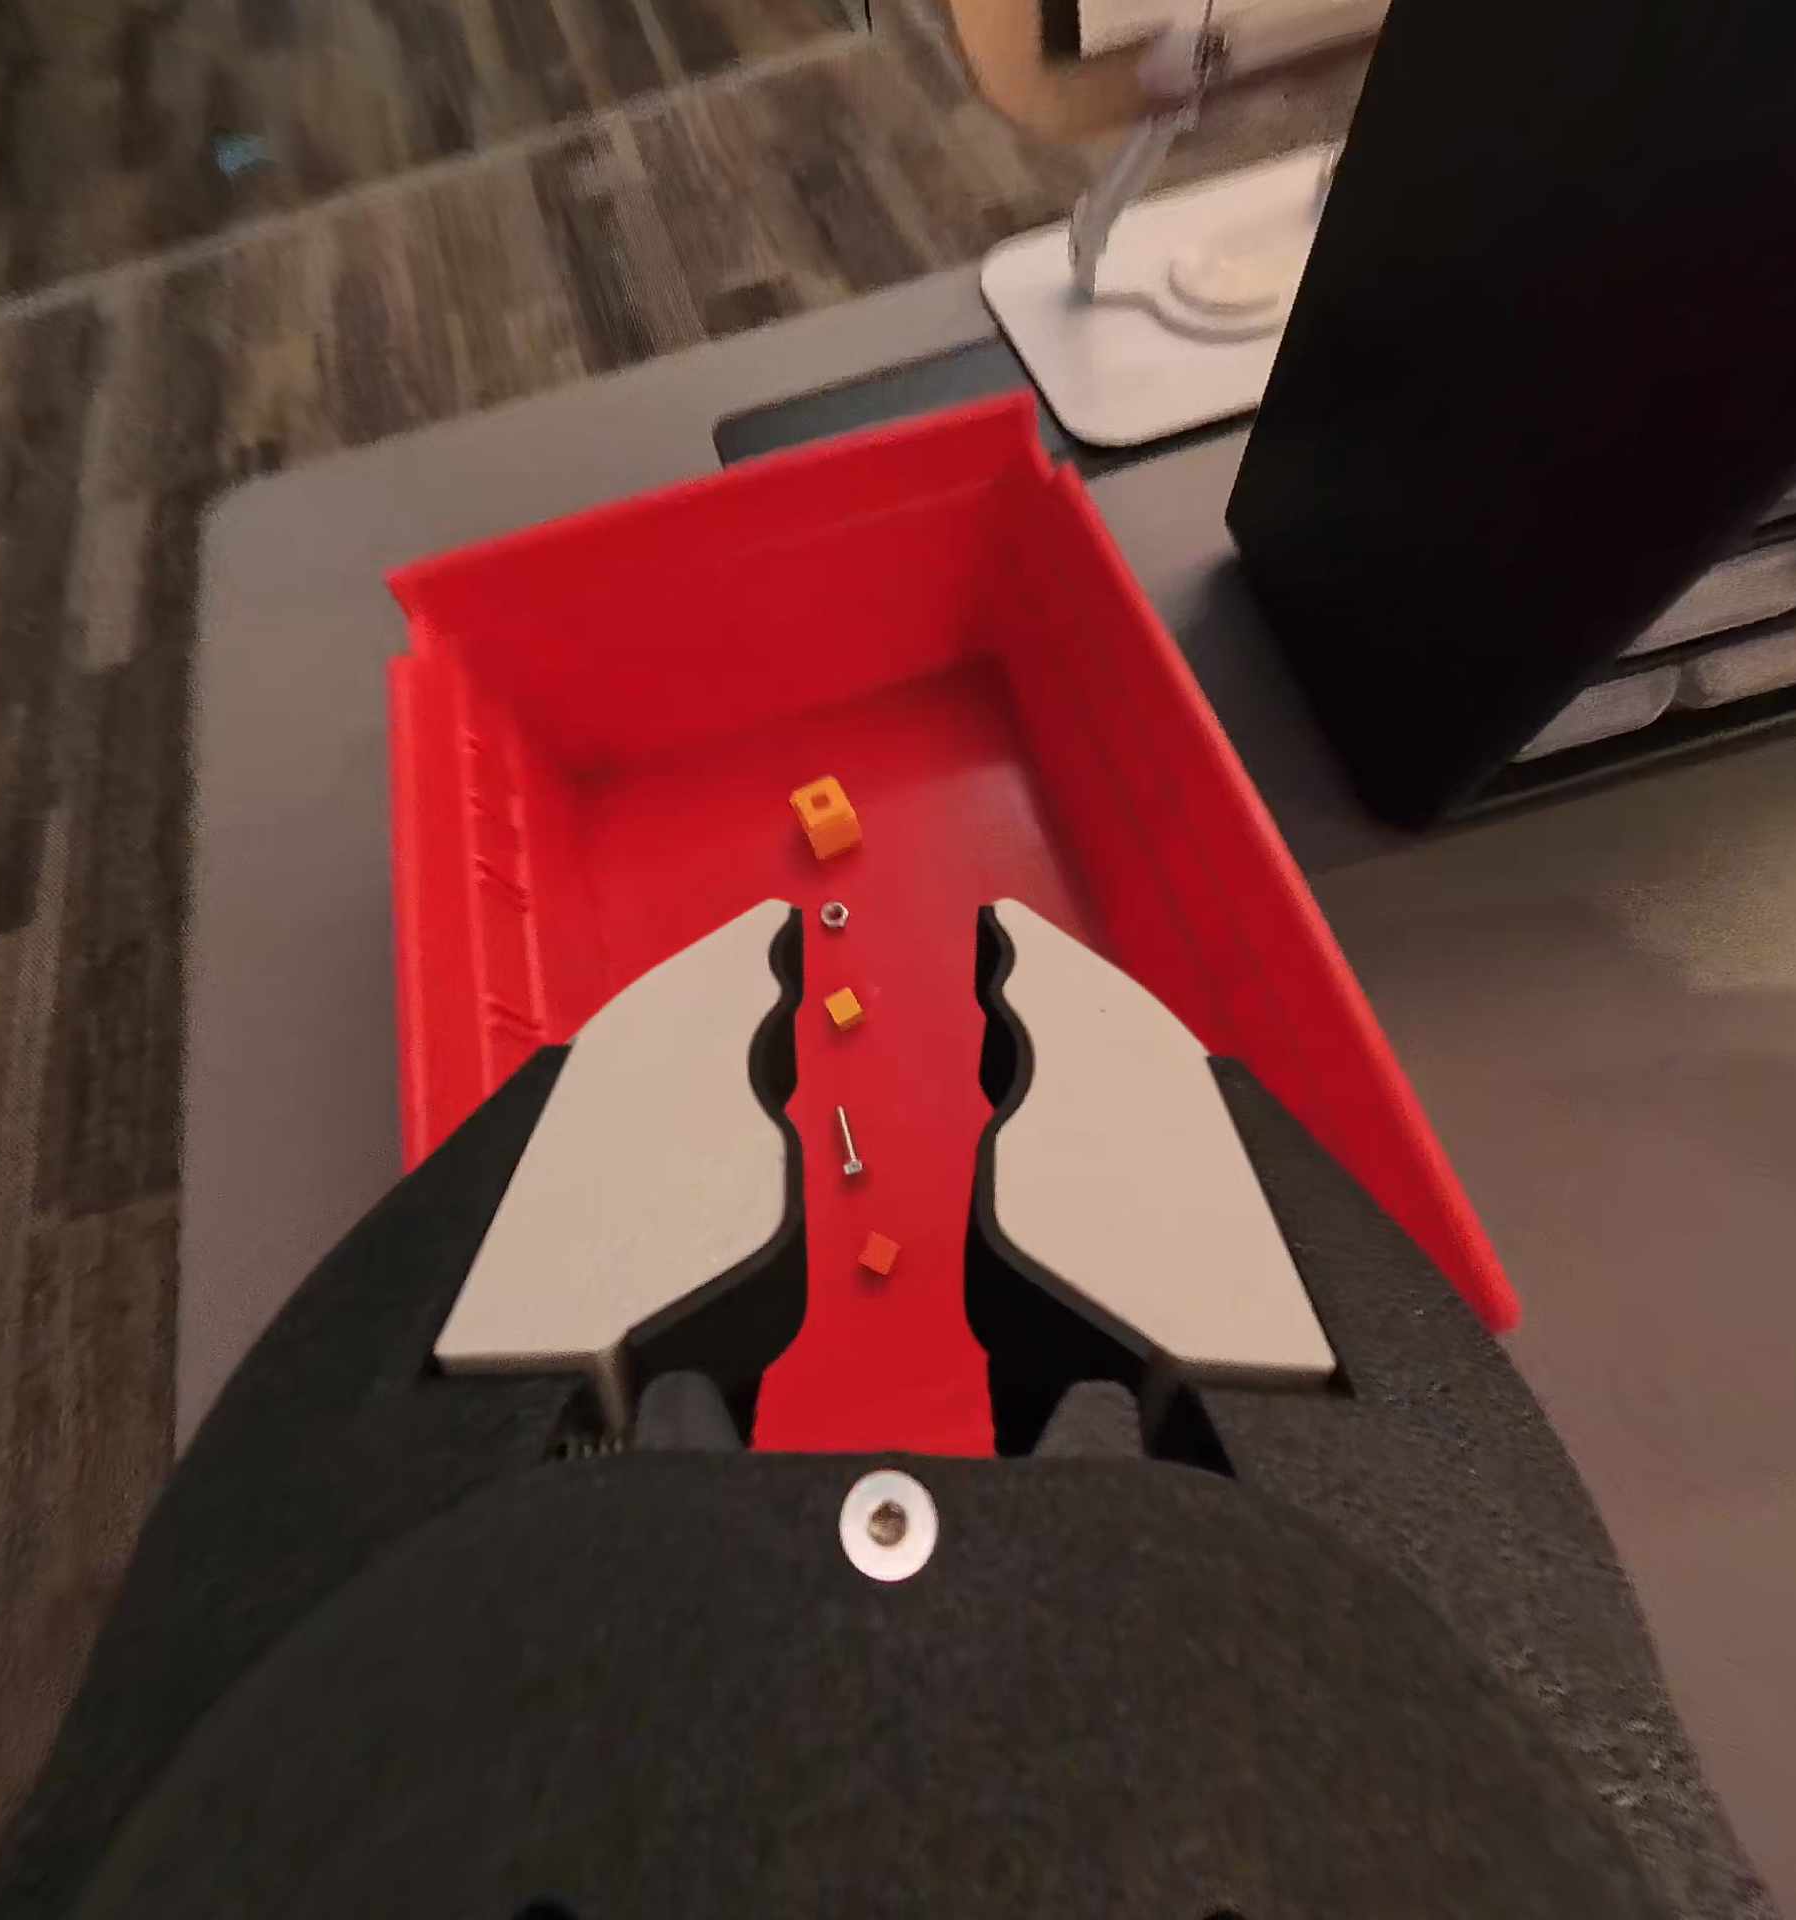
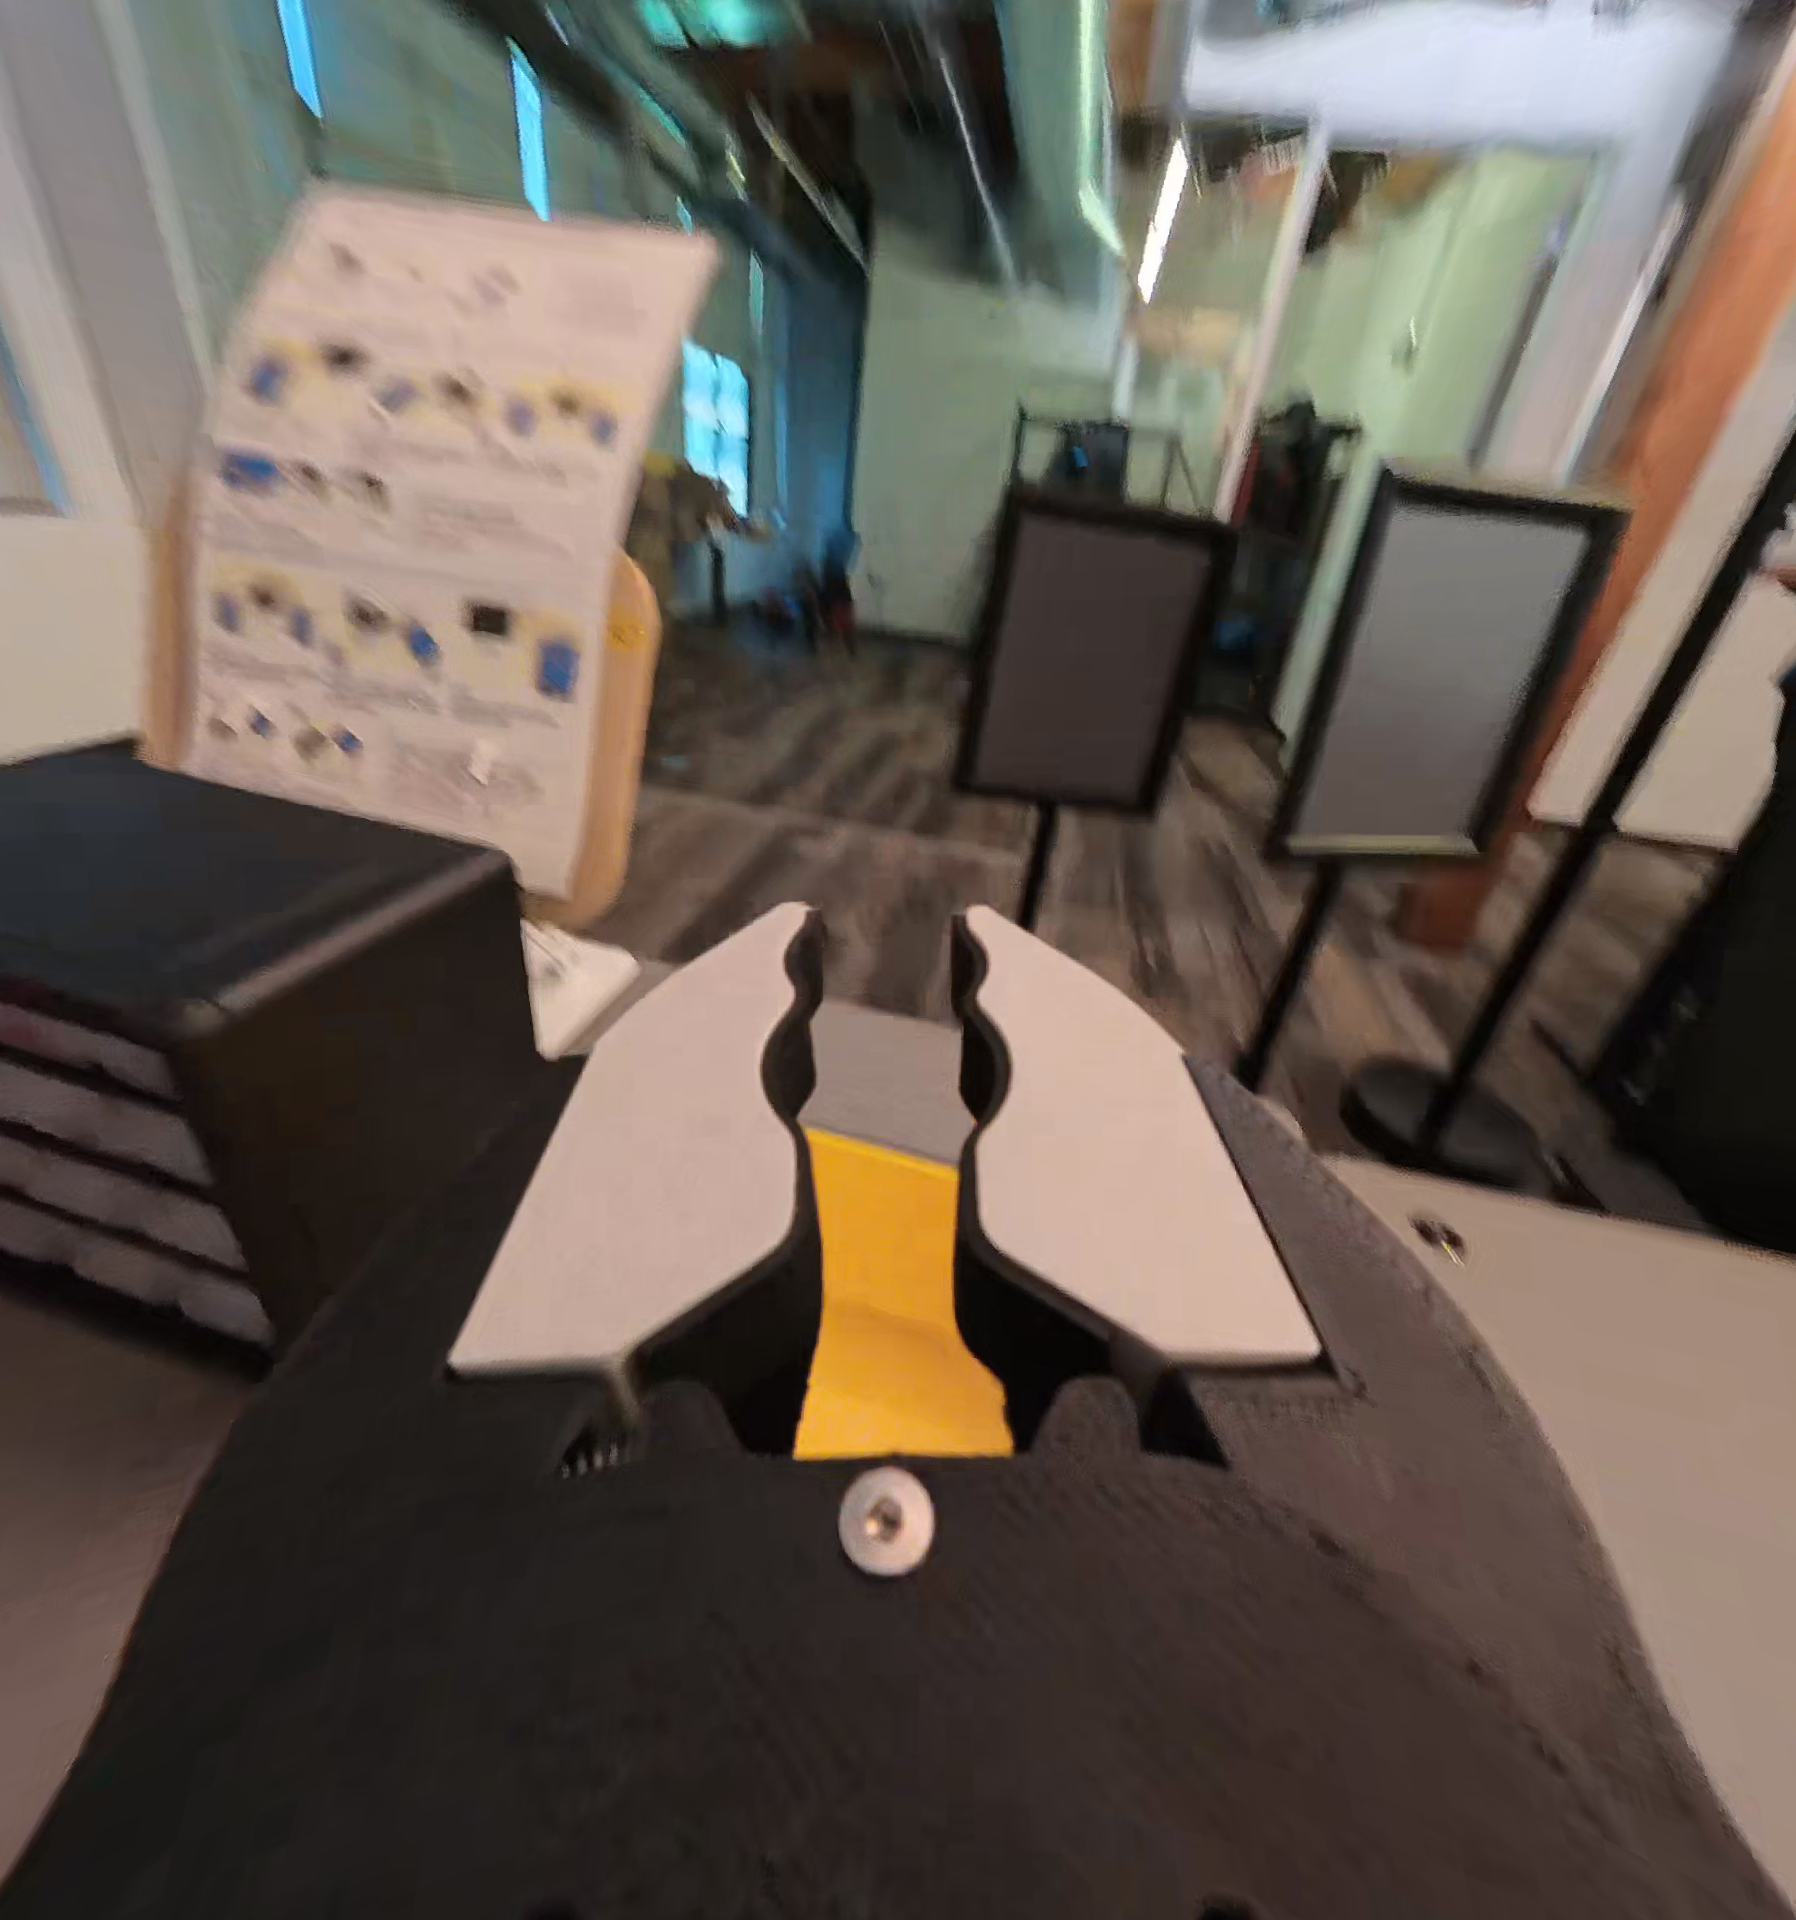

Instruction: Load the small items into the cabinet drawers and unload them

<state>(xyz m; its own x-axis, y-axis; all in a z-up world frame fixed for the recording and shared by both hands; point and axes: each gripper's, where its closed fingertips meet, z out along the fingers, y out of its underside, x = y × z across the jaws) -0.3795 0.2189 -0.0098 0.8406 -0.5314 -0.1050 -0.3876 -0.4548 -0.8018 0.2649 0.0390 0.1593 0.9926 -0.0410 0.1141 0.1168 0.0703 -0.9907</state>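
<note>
Grey-faced, with black wavy inner edges, the left tool (image 1: 889, 914) hung over a red drawer (image 1: 1133, 665), its fingers apart and holding nothing. In the gap between them, on the drawer floor, lay a small orange cube (image 1: 843, 1007), a thin metal screw (image 1: 848, 1140) nearer the camera, and a darker orange cube (image 1: 878, 1252) nearest of all. Just beyond the fingertips sat a tiny metal nut (image 1: 834, 914), and farther in a larger orange block (image 1: 825, 820) with a square hole in its top. The drawer rested on a grey surface (image 1: 281, 831), well out of the black cabinet (image 1: 1559, 416) standing to its right, where pale drawer fronts showed in rows.

Over on the other side, the right tool (image 2: 886, 920) also had its fingers apart and empty. Below them showed a yellow drawer (image 2: 889, 1299), mostly hidden by the tool body. The black cabinet (image 2: 198, 883) stood to the left, an illustrated sheet (image 2: 426, 520) propped beyond it, all heavily blurred.
</note>
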